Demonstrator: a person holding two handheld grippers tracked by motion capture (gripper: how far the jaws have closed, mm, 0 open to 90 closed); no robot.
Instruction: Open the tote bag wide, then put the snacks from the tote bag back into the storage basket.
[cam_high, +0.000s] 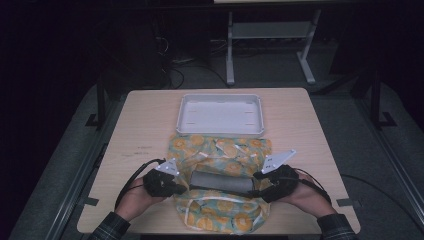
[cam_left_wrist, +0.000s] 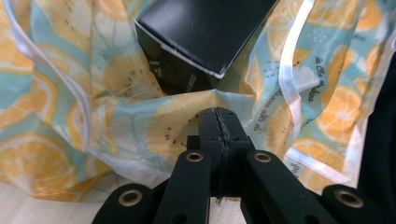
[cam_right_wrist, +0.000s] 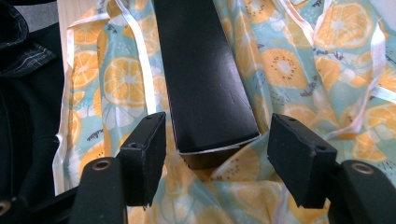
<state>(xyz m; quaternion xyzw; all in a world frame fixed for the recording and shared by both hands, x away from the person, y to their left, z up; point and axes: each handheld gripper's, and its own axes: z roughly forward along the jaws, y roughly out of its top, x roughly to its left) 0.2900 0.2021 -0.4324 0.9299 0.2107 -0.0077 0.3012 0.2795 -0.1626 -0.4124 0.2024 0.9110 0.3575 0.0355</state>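
Left gripper (cam_left_wrist: 218, 122): jaws pressed together, pinching a fold of orange-print cloth (cam_left_wrist: 60, 93), with the black box (cam_left_wrist: 205, 28) just beyond their tips. Right gripper (cam_right_wrist: 212, 154): jaws wide apart, either side of the box's near end, not touching it. Further out: white tray (cam_high: 220, 114) past the cloth on the wooden desk (cam_high: 140, 130).

I count one box (cam_high: 218, 181), long and black, lying on one cloth (cam_high: 220, 150) printed with orange slices. Beyond them sits one white tray (cam_high: 220, 114), all on one table (cam_high: 145, 125). I hold two grippers, a left gripper (cam_high: 172, 186) and a right gripper (cam_high: 260, 187), one in each hand.
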